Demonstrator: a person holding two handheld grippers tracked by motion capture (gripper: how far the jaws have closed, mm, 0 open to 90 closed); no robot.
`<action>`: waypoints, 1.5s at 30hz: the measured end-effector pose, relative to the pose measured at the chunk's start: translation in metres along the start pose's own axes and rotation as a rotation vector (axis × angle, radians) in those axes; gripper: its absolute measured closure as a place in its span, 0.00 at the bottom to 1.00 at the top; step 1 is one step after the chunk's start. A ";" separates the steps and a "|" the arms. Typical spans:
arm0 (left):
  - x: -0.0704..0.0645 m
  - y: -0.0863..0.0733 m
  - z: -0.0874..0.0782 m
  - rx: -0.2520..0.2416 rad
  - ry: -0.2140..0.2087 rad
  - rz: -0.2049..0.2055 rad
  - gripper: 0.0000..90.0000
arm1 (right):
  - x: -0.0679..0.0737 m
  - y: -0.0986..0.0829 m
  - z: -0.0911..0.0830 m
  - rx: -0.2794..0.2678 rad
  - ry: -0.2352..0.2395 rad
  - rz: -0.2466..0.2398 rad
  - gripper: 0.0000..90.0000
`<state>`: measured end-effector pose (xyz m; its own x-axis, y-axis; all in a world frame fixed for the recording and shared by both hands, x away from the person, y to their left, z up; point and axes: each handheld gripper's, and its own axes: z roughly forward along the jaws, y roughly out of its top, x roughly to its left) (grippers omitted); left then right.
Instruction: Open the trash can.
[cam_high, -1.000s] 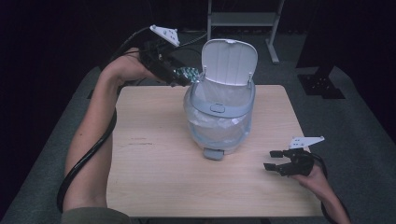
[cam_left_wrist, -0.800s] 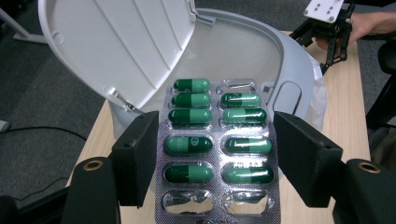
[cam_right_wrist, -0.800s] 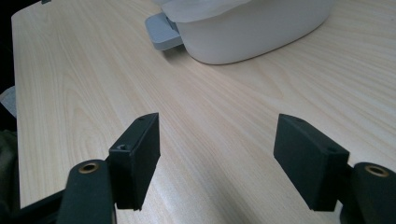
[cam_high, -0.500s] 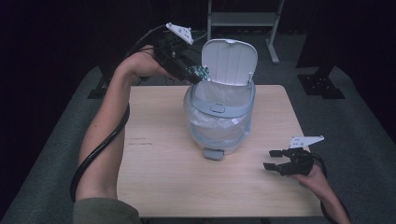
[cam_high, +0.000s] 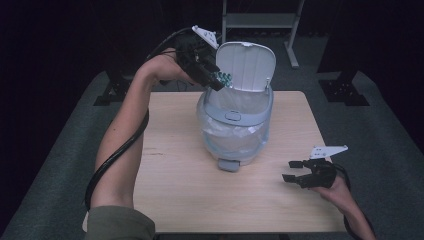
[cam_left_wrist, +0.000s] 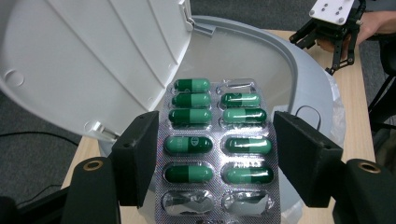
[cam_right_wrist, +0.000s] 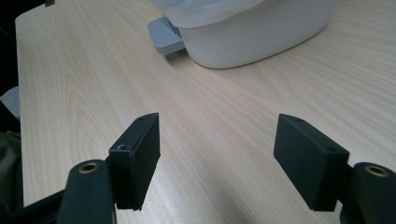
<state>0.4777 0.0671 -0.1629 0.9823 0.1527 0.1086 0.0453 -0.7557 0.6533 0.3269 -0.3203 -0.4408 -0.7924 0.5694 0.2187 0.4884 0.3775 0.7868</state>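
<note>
A small white pedal bin (cam_high: 235, 125) with a plastic liner stands mid-table, its lid (cam_high: 247, 65) raised. My left gripper (cam_high: 215, 82) hovers over the bin's back-left rim, shut on a silver blister pack (cam_high: 222, 77) of green capsules. In the left gripper view the blister pack (cam_left_wrist: 217, 149) is clamped by its two long edges and hangs above the bin's rim (cam_left_wrist: 299, 79), beside the lid (cam_left_wrist: 84, 56); its lowest pockets are burst. My right gripper (cam_high: 292, 171) rests open near the table's front right, with bare wood between its jaws (cam_right_wrist: 217, 140).
The bin's grey pedal (cam_high: 229, 164) points toward the person, and its base (cam_right_wrist: 261, 32) lies ahead of the right gripper. A metal stand (cam_high: 260, 20) rises behind the light wooden table (cam_high: 170, 190). Dark floor surrounds the table.
My left gripper has carried the blister pack up and to the right, from the table's back-left corner to above the bin's opening. The right gripper has stayed put.
</note>
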 end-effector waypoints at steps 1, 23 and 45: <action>0.000 0.001 0.001 -0.003 -0.001 0.000 0.37 | 0.000 0.000 0.000 0.000 0.001 0.000 0.34; 0.007 0.020 0.025 0.020 -0.022 0.027 0.37 | -0.001 -0.001 -0.003 -0.009 -0.002 0.003 0.34; 0.012 0.024 0.042 0.032 -0.023 0.026 0.37 | -0.001 -0.001 -0.003 -0.011 0.001 0.004 0.34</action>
<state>0.4978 0.0243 -0.1777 0.9870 0.1188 0.1079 0.0254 -0.7794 0.6260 0.3265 -0.3230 -0.4401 -0.7905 0.5706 0.2226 0.4877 0.3665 0.7924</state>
